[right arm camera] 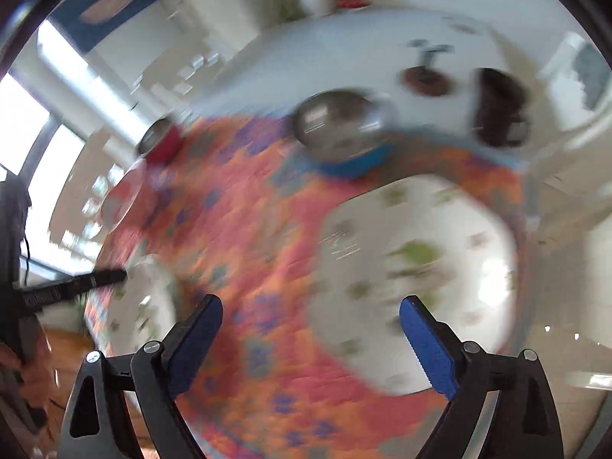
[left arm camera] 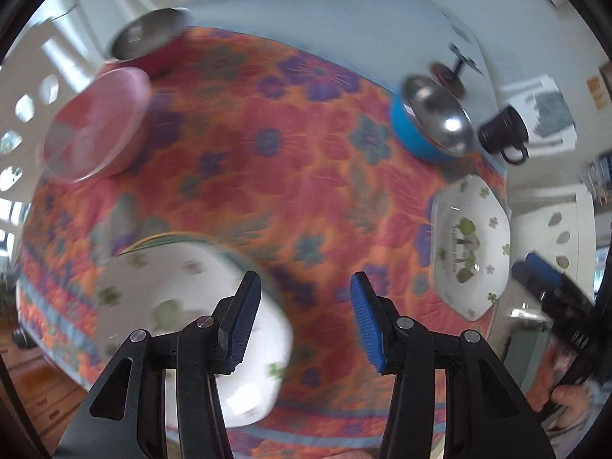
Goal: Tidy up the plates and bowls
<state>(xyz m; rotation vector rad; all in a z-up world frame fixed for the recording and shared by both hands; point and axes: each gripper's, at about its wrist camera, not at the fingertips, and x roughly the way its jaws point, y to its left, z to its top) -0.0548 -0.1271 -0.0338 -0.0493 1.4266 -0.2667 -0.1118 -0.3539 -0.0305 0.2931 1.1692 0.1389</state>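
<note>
A white bowl with green sprigs (left arm camera: 183, 317) lies at about seven o'clock in the left wrist view, low on the floral quilted cloth (left arm camera: 275, 176), its rim passing behind the left finger of the left tool (left arm camera: 304, 315). That tool's blue pads (left arm camera: 365, 321) stand apart with only cloth between them; they press on nothing, as far as the smear allows.

A white octagonal plate with green leaf print (left arm camera: 470, 252) sits at three o'clock, near the cloth's right edge. At one o'clock a steel bowl (left arm camera: 440, 114) rests in a blue bowl (left arm camera: 411, 130), just beside a dark mug (left arm camera: 505, 132). At ten o'clock is a pink plate (left arm camera: 95, 126), and beyond it, at eleven, a steel-lined red bowl (left arm camera: 147, 38). The pale surface (left arm camera: 306, 11) carries the cloth at twelve.

In the right wrist view, heavily blurred, the right tool (right arm camera: 311, 338) is spread wide and empty over the cloth. The octagonal plate fills four o'clock, its near edge behind the right pad. The sprigged bowl shows at eight o'clock, with the left tool's black body beside it. The steel bowl in the blue one lies at twelve, the mug at two.

A hand (left arm camera: 570, 401) grips the right tool's handle at five o'clock in the left view.
</note>
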